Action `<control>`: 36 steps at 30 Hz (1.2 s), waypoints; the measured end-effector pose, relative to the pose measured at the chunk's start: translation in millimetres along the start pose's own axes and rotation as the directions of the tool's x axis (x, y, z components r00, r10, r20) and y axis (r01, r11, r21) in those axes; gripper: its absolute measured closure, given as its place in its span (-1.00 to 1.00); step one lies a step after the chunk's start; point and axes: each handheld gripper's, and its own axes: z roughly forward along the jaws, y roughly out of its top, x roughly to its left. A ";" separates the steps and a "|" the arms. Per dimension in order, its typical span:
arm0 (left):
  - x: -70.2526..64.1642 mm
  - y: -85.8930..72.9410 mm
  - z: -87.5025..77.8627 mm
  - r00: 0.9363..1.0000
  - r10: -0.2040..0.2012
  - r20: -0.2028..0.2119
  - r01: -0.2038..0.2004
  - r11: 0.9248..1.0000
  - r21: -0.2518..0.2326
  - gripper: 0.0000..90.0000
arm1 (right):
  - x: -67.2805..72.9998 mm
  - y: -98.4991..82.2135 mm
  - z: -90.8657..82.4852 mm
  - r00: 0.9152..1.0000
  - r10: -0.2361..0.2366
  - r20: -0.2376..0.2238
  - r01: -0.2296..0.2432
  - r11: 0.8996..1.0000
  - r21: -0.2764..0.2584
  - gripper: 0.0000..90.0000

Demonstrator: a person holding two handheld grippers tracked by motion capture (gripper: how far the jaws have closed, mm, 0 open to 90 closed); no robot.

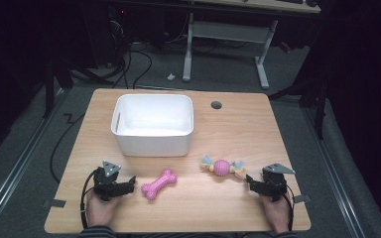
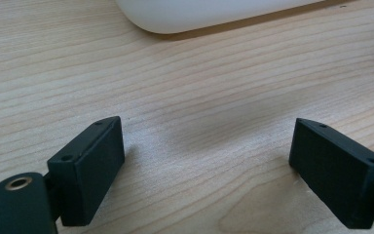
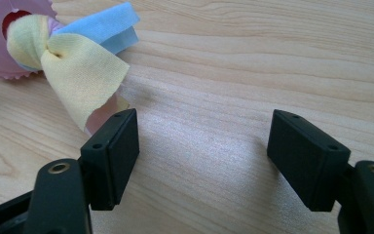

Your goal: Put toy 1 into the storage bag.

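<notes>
1. Table [image 1: 238, 129]: a wooden top, with a person's hands entering from its near edge, one gripper in each.
2. Bin [image 1: 152, 124]: white, open-topped and apparently empty, standing on the far left-centre of the table, well apart from both grippers. Its lower wall [image 2: 209, 12] showed at the top of the left gripper view.
3. Bone [image 1: 158, 184]: pink toy lying flat in front of the bin, just to the right of the left gripper. Its long axis ran diagonally, near-left end to far-right end. The near-left end lay nearest the jaws but appeared not to touch them.
4. Rope toy [image 1: 222, 167]: a pink ball with knotted cloth tails, lying right of centre, long axis roughly across the table. Its right tail pointed toward the right gripper; in the right gripper view the yellow and blue cloth [image 3: 78, 63] lay just beyond and beside one jaw, outside the gap.
5. Left gripper [image 1: 128, 184]: low on the table, jaws spread wide with bare wood between them [image 2: 207, 161].
6. Right gripper [image 1: 251, 182]: likewise low and wide, holding nothing [image 3: 202, 156].
7. Judgement: each hand had its own toy nearest. The left needs a short advance rightward across the bone's axis; the right needs a shift toward the cloth tail.
</notes>
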 end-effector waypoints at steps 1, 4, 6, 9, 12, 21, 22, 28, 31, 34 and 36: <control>0.2 -0.1 -0.4 1.000 0.006 0.006 -0.006 1.000 0.000 -0.70 | 0.0 0.0 0.0 1.000 0.000 0.000 0.000 1.000 0.000 -0.39; -0.4 -0.3 -1.6 1.000 0.011 0.018 -0.011 1.000 -0.002 -0.64 | 0.1 0.0 0.0 1.000 -0.001 0.001 0.001 1.000 0.000 -0.39; -0.2 -0.2 -1.9 1.000 0.003 0.029 -0.002 1.000 -0.007 -0.63 | 0.1 0.0 0.0 1.000 -0.001 0.001 0.001 1.000 0.000 -0.39; -0.8 0.2 -3.0 0.999 -0.002 0.048 0.002 1.000 -0.013 -0.62 | 0.1 0.0 0.0 1.000 -0.001 0.001 0.001 1.000 0.000 -0.39; -2.1 0.3 -6.1 0.999 0.006 0.046 -0.005 0.999 -0.038 -0.65 | 0.1 0.0 0.0 1.000 -0.001 0.000 0.001 1.000 0.000 -0.39; 1.5 6.4 -22.7 0.994 -0.022 0.109 0.030 0.997 -0.072 -0.66 | 0.2 0.0 -0.1 1.000 0.000 0.000 0.000 1.000 0.000 -0.39; 2.9 8.7 -25.7 0.989 -0.021 0.147 0.030 0.998 -0.064 -0.63 | 0.3 0.0 -0.1 1.000 0.000 0.000 0.000 1.000 0.001 -0.39; 0.8 15.9 -36.4 0.970 -0.008 0.244 0.022 0.998 -0.056 -0.51 | 0.2 0.0 -0.2 1.000 -0.003 -0.001 0.003 1.000 0.001 -0.39; -4.7 18.6 -41.0 0.969 0.014 0.247 0.001 0.998 -0.058 -0.51 | 0.2 0.0 -0.1 1.000 -0.003 0.000 0.003 1.000 0.000 -0.39; -7.9 21.5 -42.7 0.968 0.026 0.251 -0.013 0.999 -0.053 -0.50 | 0.2 0.0 0.0 1.000 0.000 0.000 0.000 1.000 0.000 -0.39; -11.0 24.8 -43.7 0.965 0.036 0.260 -0.023 0.998 -0.055 -0.49 | 0.2 0.0 -0.1 1.000 0.000 0.000 0.000 1.000 0.000 -0.38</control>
